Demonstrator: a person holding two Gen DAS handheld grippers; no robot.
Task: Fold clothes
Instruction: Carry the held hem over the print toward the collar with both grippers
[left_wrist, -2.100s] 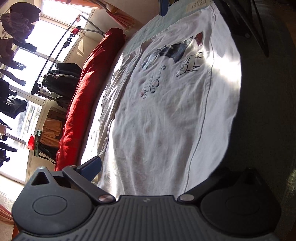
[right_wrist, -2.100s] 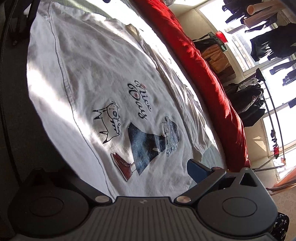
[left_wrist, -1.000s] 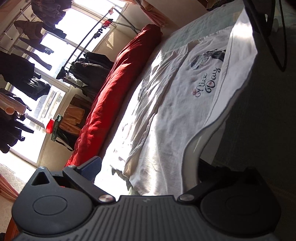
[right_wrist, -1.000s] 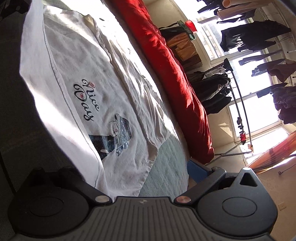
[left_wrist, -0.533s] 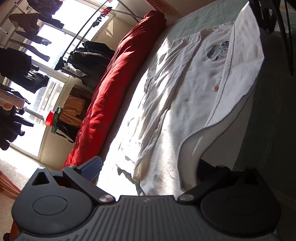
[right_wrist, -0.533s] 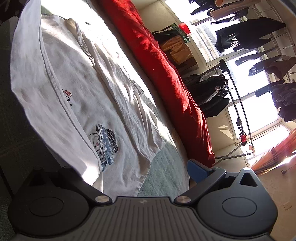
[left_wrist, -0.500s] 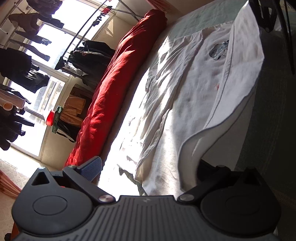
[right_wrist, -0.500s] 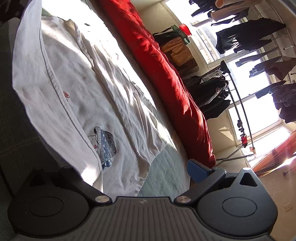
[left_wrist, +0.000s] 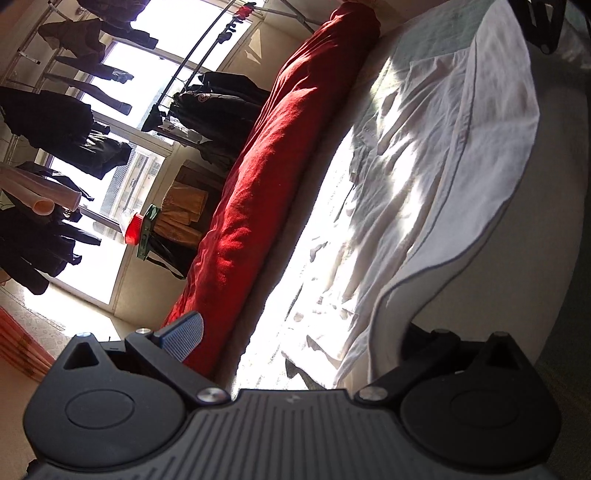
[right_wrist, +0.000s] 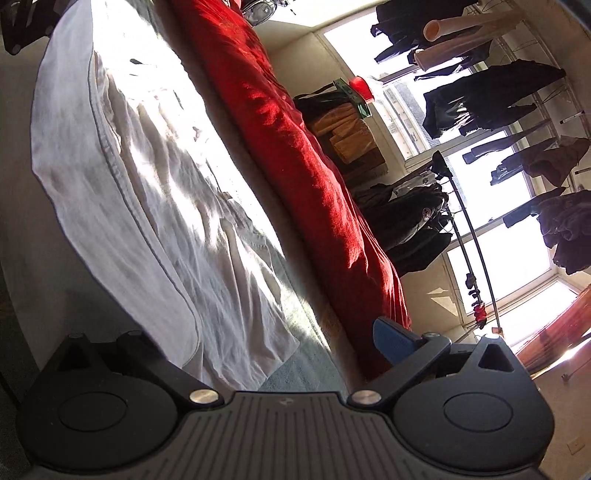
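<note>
A white T-shirt (left_wrist: 443, 166) (right_wrist: 129, 184) lies across the bed, its near edge raised and turned over towards the far side, so the print is hidden. My left gripper (left_wrist: 303, 336) is open. Its right finger is under the lifted hem, and its blue-padded left finger (left_wrist: 183, 332) is bare. My right gripper (right_wrist: 273, 347) is open too, its left finger hidden beneath the shirt's edge while the blue pad (right_wrist: 395, 343) is free. The shirt's edge hangs over those two inner fingers, and nothing is pinched between the jaws.
A long red blanket roll (left_wrist: 277, 147) (right_wrist: 295, 129) runs along the far side of the bed. Pale green bedcover (right_wrist: 306, 365) shows beside the shirt. Beyond are bright windows, a rack of dark clothes (left_wrist: 55, 122) (right_wrist: 480, 96) and a stack of tan cloth (right_wrist: 351, 136).
Both grippers have risen and swung towards the red blanket, carrying the shirt's near edge up and over. The printed picture and lettering have gone out of sight under the fold.
</note>
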